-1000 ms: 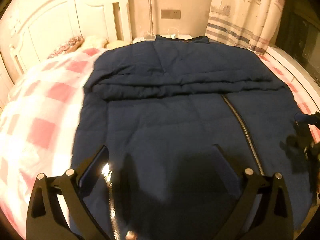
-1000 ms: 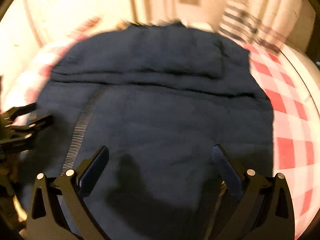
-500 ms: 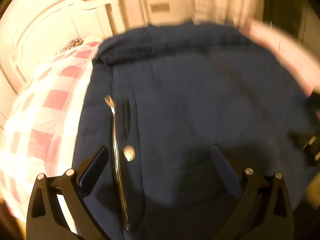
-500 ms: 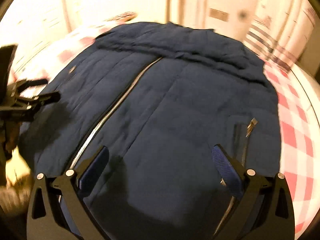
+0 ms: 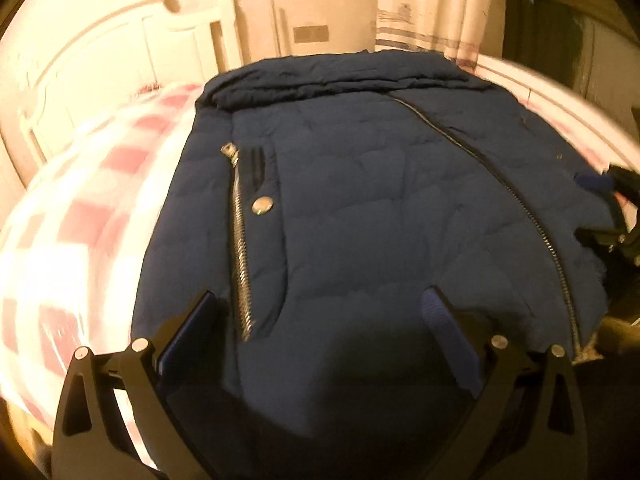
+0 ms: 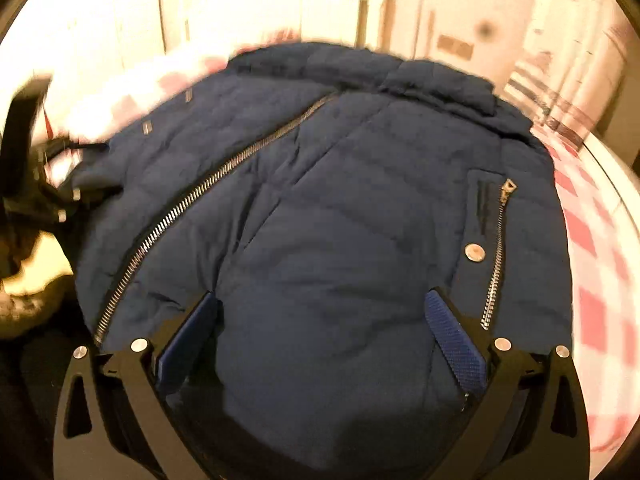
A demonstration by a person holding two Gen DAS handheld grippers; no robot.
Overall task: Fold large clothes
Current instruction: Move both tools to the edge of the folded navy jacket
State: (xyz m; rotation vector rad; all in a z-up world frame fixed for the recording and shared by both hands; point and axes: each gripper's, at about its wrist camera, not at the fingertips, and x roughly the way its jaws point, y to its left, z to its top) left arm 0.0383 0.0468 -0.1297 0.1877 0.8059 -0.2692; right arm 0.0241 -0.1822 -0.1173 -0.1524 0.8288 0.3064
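Both hand-held grippers, left point(image 5: 320, 312) and right point(image 6: 320, 312), are hovering released over the jacket point(image 5: 380, 216) hem; its long axis is running straight ahead toward the collar.

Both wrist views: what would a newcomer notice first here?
A big navy quilted puffer jacket spread front-up across the bed, filling both views. Its silver main zipper runs diagonally, with a zipped pocket and shiny snap button near each side. Beneath it lies a pink-and-white checked bedsheet.
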